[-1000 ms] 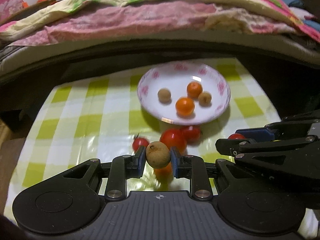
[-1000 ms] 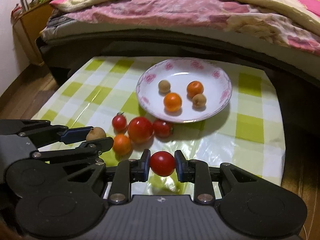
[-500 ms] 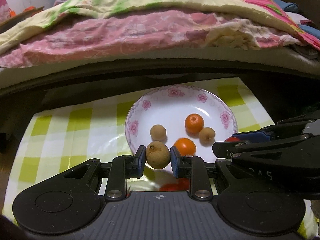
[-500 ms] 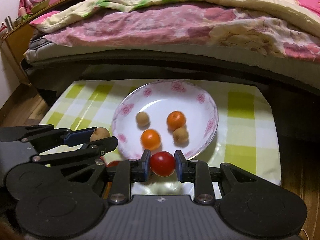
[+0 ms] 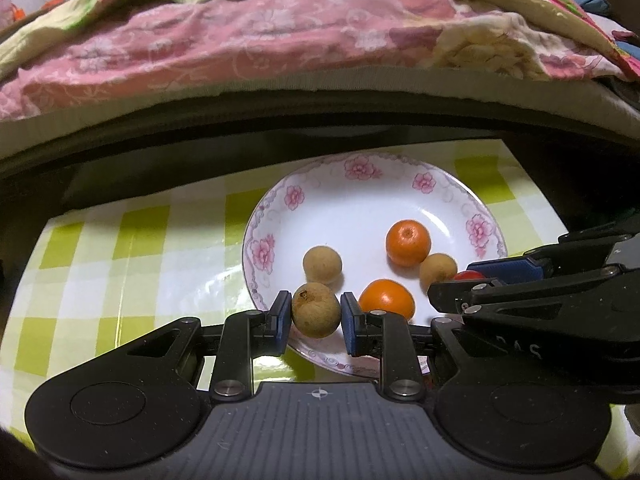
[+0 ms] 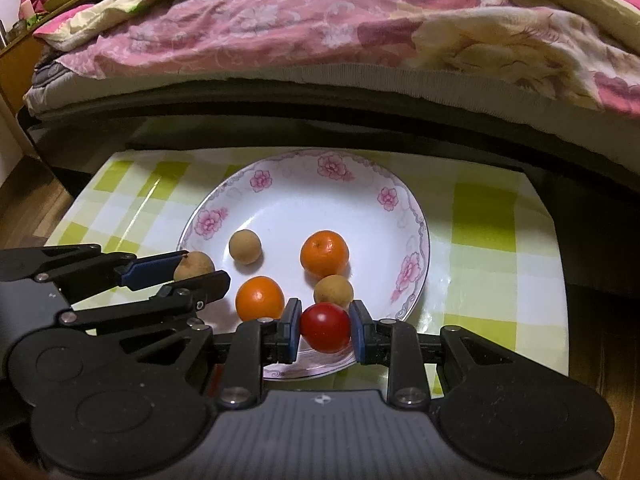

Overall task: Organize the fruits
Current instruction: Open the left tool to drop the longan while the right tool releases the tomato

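Both tongs loaded, both over the near rim of the plate [image 5: 480,236]. Left gripper [image 5: 316,316] clamped on a brown longan [image 5: 316,311], pads pressing its two sides; right gripper [image 6: 325,328] clamped on a red tomato [image 6: 326,327] the same way. Plate sits on a green-checked cloth [image 6: 480,216], a bed [image 6: 320,28] behind it. Four fruits lie in the plate already: two oranges [image 6: 325,253] [image 6: 260,298] and two longans [image 6: 245,246] [image 6: 333,291], clustered in the near half; the far half is bare white. Key relation: each held fruit hangs at the near lip, with the plate's floor ahead of and below the fingertips, so the drop spot lies forward along the fingers, not sideways. Left gripper's longan sits on the left edge of the plate, just in front of a resting longan; right gripper's tomato is close in front of the near orange and near longan, seemingly almost touching them in the wrist view, though depth is hard to judge. Both fruits are round, no long axis to mind. Grippers side by side, neither clearly nearer the centre. Judgement: carry phase near its end; release likely needs a little more forward reach to clear the rim. Risk: a round fruit rolling into its neighbours or off the lip.
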